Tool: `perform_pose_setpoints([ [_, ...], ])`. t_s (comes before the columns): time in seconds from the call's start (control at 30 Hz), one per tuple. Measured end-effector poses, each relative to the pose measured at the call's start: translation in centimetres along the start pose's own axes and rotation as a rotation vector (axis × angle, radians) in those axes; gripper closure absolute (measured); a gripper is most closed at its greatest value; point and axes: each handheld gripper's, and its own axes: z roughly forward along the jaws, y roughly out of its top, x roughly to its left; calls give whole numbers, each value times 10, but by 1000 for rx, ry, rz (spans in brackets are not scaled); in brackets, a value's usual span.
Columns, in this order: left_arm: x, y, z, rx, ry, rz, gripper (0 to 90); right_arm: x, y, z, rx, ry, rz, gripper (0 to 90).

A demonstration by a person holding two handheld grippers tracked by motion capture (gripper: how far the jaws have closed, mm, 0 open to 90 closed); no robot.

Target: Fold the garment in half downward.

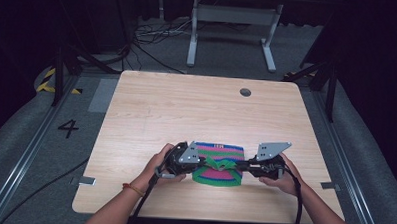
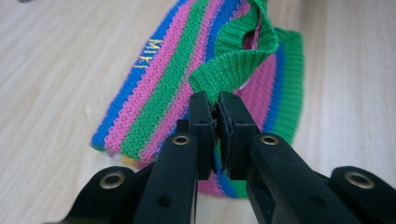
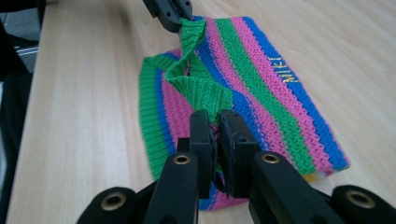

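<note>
Near the front edge of the wooden tabletop (image 1: 186,106), a striped knitted cloth (image 1: 219,173) lies flat, banded in green, pink and blue. Both forearms reach in from the bottom of the high view, angled inward toward each other, each hand wrapped around its tool. The left hand-held gripper (image 1: 205,161) points right and the right hand-held gripper (image 1: 234,167) points left, so their tips nearly meet over the cloth's middle.

Each is clenched on the green ribbed band (image 2: 233,65) at the cloth's edge. In the left gripper view, the jaws pinch one end of that band, lifted off the striped body. In the right gripper view, the jaws clamp the other end (image 3: 201,88), and the band runs twisted up to the other tool's tip (image 3: 175,18).

Yellow stitched letters (image 2: 150,53) sit on a blue stripe; they seem to read "MIFI", though not clearly.
</note>
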Motion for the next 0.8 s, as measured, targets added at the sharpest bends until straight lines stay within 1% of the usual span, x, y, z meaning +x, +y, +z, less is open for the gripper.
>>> perform_pose_setpoints([
  [0.07, -3, -3, 2, 21, -8, 12, 833, 5, -4, 1, 17, 3, -9, 834],
  [0.1, -8, -7, 3, 37, -16, 11, 828, 8, -9, 2, 31, 14, -8, 834],
  [0.17, -12, -9, 3, 63, -16, 13, 807, 10, -13, 3, 49, 16, -11, 838],
  [0.23, -14, -10, 2, 67, -16, 8, 794, 11, -16, 3, 54, 18, -8, 835],
  [0.27, -17, -11, -2, 62, -20, 1, 763, 14, -19, 2, 57, 18, 0, 830],
  [0.3, -17, -11, -2, 62, -20, 1, 745, 14, -19, 2, 57, 18, 0, 830],
  [0.33, -18, -11, -4, 61, -13, 1, 745, 16, -19, 1, 58, 15, -1, 823],
  [0.43, -19, -10, -10, 41, 5, -26, 714, 22, -15, -2, 26, 7, 0, 787],
  [0.47, -18, -10, -10, 25, 1, -31, 723, 24, -13, -1, 19, 0, -7, 747],
  [0.5, -18, -8, -9, 13, -7, -42, 722, 26, -11, 0, 18, -8, -8, 737],
  [0.53, -18, -7, -7, 13, -15, -43, 716, 29, -9, 2, 19, -6, -5, 717],
  [0.57, -20, -5, -1, 17, -23, -48, 701, 30, -7, 5, 20, -8, -9, 687],
  [0.6, -20, -5, -1, 17, -23, -48, 670, 30, -7, 5, 20, -8, -9, 687],
  [0.63, -23, -4, 5, 26, -27, -54, 670, 33, -6, 9, 28, -16, 0, 664],
  [0.67, -25, -4, 10, 37, -26, -42, 661, 34, -6, 13, 39, -21, 1, 644],
  [0.7, -28, -5, 15, 45, -26, -39, 659, 35, -6, 16, 40, -32, 4, 632],
  [0.73, -28, -6, 18, 58, -28, -41, 652, 35, -8, 20, 47, -42, 14, 629],
  [0.77, -29, -8, 21, 67, -34, -48, 652, 35, -10, 23, 57, -40, 22, 624],
  [0.8, -28, -10, 22, 64, -43, -53, 654, 34, -12, 26, 71, -44, 21, 625],
])
